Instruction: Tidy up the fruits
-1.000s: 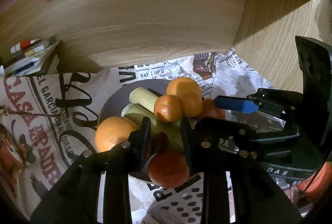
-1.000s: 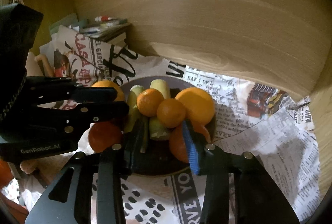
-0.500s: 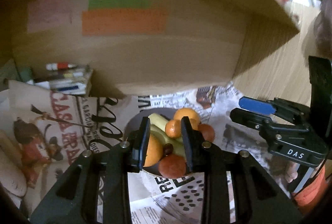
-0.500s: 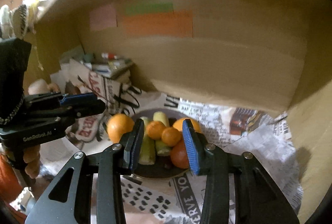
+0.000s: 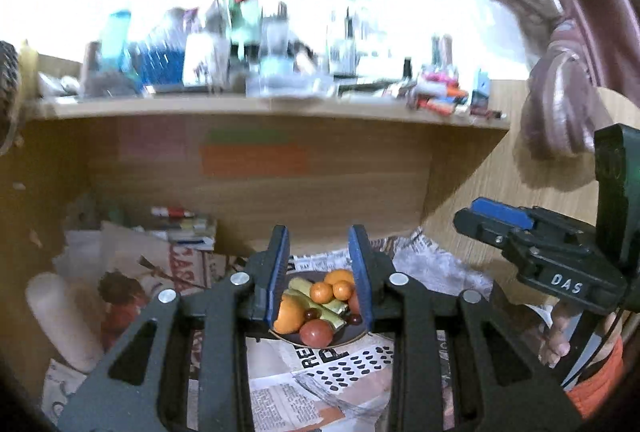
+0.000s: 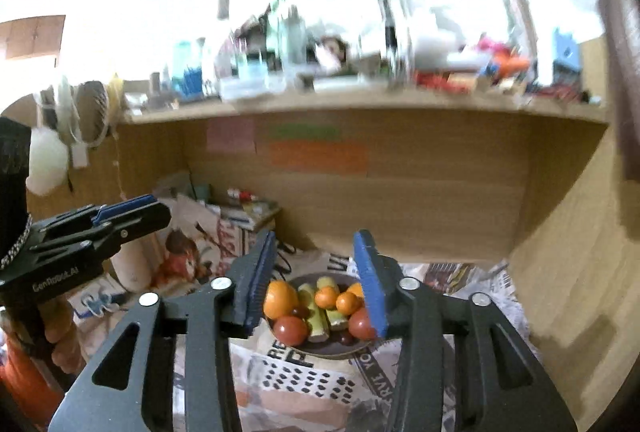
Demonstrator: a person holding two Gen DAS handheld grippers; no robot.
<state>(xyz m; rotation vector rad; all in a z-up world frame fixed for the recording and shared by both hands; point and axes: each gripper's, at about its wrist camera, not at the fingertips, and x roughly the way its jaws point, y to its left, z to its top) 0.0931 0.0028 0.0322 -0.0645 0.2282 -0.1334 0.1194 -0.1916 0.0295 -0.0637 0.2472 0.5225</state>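
A dark plate [image 5: 362, 332] [image 6: 320, 352] sits on newspaper in a wooden desk recess. It carries oranges [image 5: 289, 316] [image 6: 280, 299], small mandarins [image 5: 322, 292] [image 6: 326, 298], pale green stalk pieces [image 5: 320, 306] [image 6: 316, 316], red tomatoes [image 5: 316, 332] [image 6: 291, 330] and dark grapes [image 5: 354, 319]. My left gripper [image 5: 319, 272] hangs well above and back from the plate, its jaws opening, nothing between them. My right gripper [image 6: 316, 272] is likewise raised, jaws opening and empty. Each gripper shows at the side of the other's view: the right gripper [image 5: 496, 220] and the left gripper [image 6: 132, 207].
Newspaper [image 5: 344, 364] covers the recess floor. A stack of books and markers [image 6: 248, 209] lies at the back left. Coloured notes [image 5: 254, 157] stick to the back wall. The shelf [image 5: 280, 107] above is crowded with bottles and jars. A curtain [image 5: 560, 31] hangs right.
Both grippers have pulled up and back from the plate, which now looks much smaller. The views tilted up to reveal the cluttered shelf. Both pairs of jaws stand wider apart.
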